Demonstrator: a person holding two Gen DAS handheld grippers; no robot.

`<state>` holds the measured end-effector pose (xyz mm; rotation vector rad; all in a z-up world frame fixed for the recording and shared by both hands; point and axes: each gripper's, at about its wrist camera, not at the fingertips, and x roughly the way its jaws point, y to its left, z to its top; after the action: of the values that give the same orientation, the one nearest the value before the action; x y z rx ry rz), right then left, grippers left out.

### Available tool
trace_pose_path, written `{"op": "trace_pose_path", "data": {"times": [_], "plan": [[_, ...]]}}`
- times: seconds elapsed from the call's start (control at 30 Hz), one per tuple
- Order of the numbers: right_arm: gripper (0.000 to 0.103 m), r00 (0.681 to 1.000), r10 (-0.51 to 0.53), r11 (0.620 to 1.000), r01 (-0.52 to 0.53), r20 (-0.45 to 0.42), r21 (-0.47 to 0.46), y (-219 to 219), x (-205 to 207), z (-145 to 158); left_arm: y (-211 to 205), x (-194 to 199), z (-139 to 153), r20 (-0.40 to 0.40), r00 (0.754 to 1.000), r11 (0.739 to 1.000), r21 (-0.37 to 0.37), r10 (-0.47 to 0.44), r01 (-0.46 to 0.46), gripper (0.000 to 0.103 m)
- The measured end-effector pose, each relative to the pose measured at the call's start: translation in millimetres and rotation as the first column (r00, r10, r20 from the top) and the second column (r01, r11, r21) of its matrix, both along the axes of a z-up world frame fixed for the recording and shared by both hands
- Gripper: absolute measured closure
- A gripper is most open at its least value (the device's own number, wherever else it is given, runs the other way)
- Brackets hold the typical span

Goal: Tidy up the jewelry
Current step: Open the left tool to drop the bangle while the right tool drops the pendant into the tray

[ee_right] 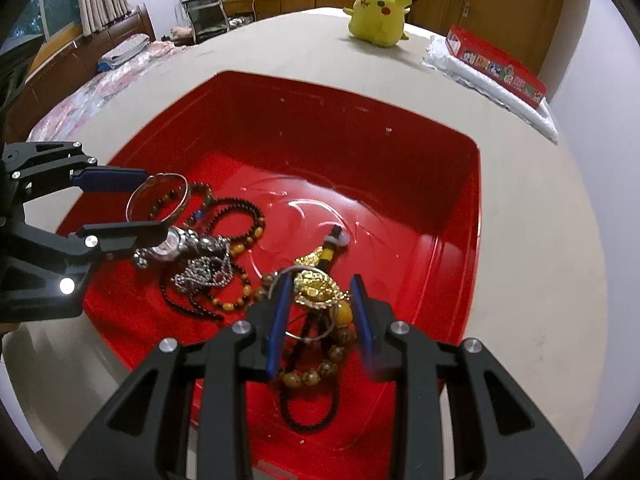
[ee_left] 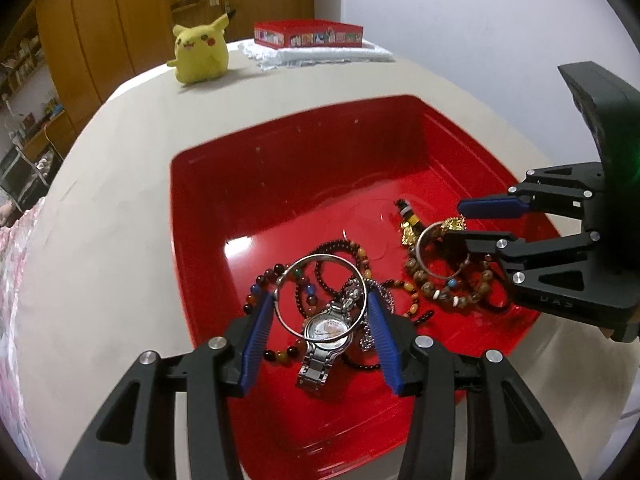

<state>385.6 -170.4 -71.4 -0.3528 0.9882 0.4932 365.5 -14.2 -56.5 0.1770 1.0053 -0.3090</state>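
Both tongs are down over the shallow red plastic tray [ee_left: 200,216] on the beige table [ee_left: 100,240]. The left tongs [ee_left: 320,300] carry a thin silver metal bangle [ee_left: 320,258] pinched across its width between the two blue pads [ee_left: 256,336]; the ring sits tilted, raised off the pile. Directly beneath it lies a silver steel-band wristwatch [ee_left: 322,332] with a pale dial, on top of a silver ball chain [ee_right: 200,276] and a tangle of dark red and amber bead bracelets [ee_left: 332,256].

Over at the right tongs [ee_right: 320,292], the jaws are partly spread, and a second thin silver ring [ee_right: 308,304] sits between the blue pads [ee_right: 280,320]. It touches the left pad; whether the right pad meets it, nobody can tell from here. Just ahead of those pads rests a gold-coloured ornament cluster [ee_right: 316,284], and below them a string of large brown speckled beads [ee_right: 316,376] with a dark cord [ee_right: 308,424] looping toward the camera.

From the left wrist view, the right tongs come in from the right side, with the brown beads lying under them.

Far beyond both tongs, at the table's far edge, stands a yellow plush toy [ee_right: 378,12], and beside it a flat red printed box [ee_left: 308,34] on a folded white cloth [ee_left: 320,56].
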Motion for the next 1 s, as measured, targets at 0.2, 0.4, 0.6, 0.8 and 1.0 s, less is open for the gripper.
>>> {"op": "trace_pose_path", "data": {"times": [0.2, 0.4, 0.6, 0.8, 1.0], "plan": [[0.073, 1.000, 0.019, 0.999, -0.019, 0.005, -0.033, 4.7, -3.6, -2.5, -2.0, 3.6, -8.7, -0.016, 1.000, 1.000, 0.011, -0.011, 0.011, 0.054], [0.068, 1.000, 0.021, 0.999, -0.020, 0.013, -0.049, 4.9, -7.2, -4.3, -5.8, 3.0, -9.7, -0.017, 1.000, 1.000, 0.019, -0.023, 0.023, 0.054], [0.067, 1.000, 0.013, 0.999, -0.012, 0.008, -0.044, 0.8, -8.9, -4.1, -5.0, 0.2, -8.6, -0.016, 1.000, 1.000, 0.018, -0.016, 0.016, 0.053], [0.067, 1.000, 0.006, 1.000, -0.005, 0.015, -0.026, -4.8, -14.8, 2.2, -2.7, -8.8, -1.3, 0.000, 1.000, 1.000, 0.016, -0.015, 0.015, 0.043], [0.066, 1.000, 0.003, 1.000, -0.003, 0.022, -0.003, -8.1, -26.1, 10.5, -0.6, -22.4, 9.1, 0.025, 1.000, 1.000, 0.023, -0.015, 0.014, 0.036]]}}
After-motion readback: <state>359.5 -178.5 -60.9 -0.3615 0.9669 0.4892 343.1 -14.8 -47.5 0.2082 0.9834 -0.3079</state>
